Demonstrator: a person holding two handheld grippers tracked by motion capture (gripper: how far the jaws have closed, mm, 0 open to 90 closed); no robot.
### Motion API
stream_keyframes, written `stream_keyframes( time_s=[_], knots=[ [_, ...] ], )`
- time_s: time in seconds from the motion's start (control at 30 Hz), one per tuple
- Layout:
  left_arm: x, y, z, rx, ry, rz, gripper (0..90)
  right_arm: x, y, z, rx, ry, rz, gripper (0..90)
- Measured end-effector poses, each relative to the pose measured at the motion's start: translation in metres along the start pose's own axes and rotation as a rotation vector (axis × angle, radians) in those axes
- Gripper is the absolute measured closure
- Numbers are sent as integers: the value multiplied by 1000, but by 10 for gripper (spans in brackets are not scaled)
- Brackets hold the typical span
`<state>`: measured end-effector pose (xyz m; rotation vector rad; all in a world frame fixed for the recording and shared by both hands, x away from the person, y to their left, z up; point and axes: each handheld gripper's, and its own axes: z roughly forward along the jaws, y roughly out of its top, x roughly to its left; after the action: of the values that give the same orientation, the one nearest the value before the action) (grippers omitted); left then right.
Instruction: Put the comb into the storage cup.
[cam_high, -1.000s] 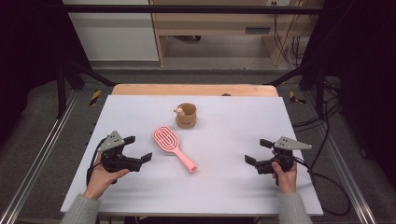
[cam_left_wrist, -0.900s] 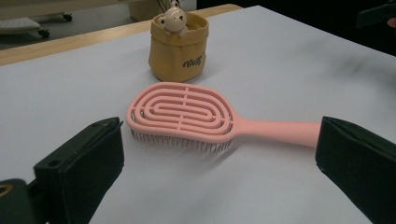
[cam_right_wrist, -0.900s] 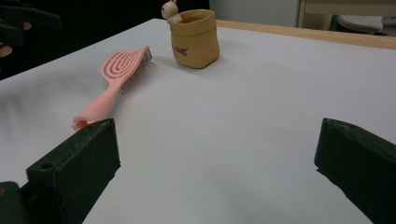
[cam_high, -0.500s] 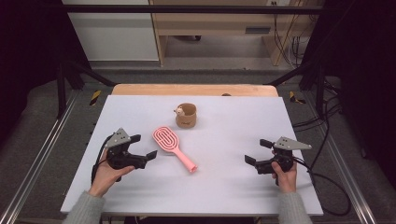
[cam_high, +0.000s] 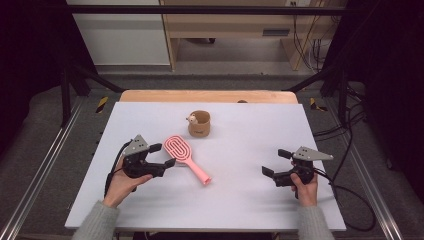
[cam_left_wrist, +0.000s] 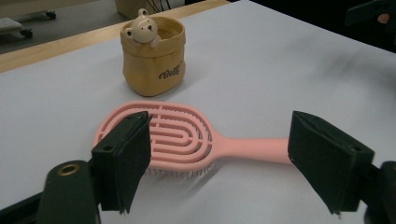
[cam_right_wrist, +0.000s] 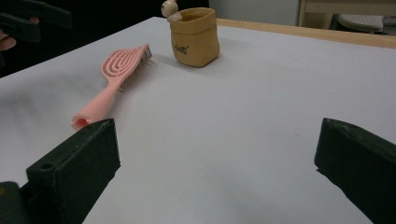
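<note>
From the high view I see a white table (cam_high: 240, 200) carrying two objects: a pink hairbrush (cam_high: 186, 158) lying flat, left of centre, and a small tan pot (cam_high: 199, 124) with a bear figure on its rim, standing upright just beyond the brush head and not touching it. The brush lies diagonally, its vented oval head toward the far left and its handle pointing toward the near right. My left gripper (cam_high: 162, 156) is held in the left hand (cam_high: 120, 182) at the table's left side, jaws spread and empty, their tips just beside the brush head; one tip appears at the head's near edge, though I cannot tell whether it touches. In the left gripper view the brush (cam_left_wrist: 187, 140) lies across the gap between the two black jaws, bristles down on the table, with the left jaw overlapping the head and the handle running toward the right jaw; the pot (cam_left_wrist: 153, 56) stands behind it, script lettering on its side. My right gripper (cam_high: 276, 171), held in the right hand (cam_high: 305, 189) near the table's right edge, is likewise spread and holding nothing, well apart from both objects. In the right gripper view its jaws frame bare tabletop; the brush (cam_right_wrist: 116, 79) lies to the upper left with its handle end nearest, and the pot (cam_right_wrist: 194, 37) stands beyond it.
</note>
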<state>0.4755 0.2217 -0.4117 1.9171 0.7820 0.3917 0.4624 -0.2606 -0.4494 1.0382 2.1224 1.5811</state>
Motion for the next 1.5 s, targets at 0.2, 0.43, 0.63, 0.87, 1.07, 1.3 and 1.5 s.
stream_keyframes(
  time_s=[0.2,0.43,0.63,0.87,1.07,1.3,1.5],
  knots=[
    [-3,4,4,6,-9,6,313,0,0,0,1,0,-2,3],
    [-6,8,9,2,-5,-2,477,0,0,0,1,0,-4,3],
    [-9,12,13,18,-5,-13,571,0,0,1,1,2,-1,3],
    [-13,14,20,47,-2,-22,644,0,0,1,1,3,0,3],
    [-16,15,27,68,5,-21,695,0,0,1,1,3,0,3],
    [-19,15,34,84,-1,-37,753,0,0,1,0,3,-1,3],
    [-23,16,40,106,-4,-42,811,0,0,1,1,4,0,3]
  ],
)
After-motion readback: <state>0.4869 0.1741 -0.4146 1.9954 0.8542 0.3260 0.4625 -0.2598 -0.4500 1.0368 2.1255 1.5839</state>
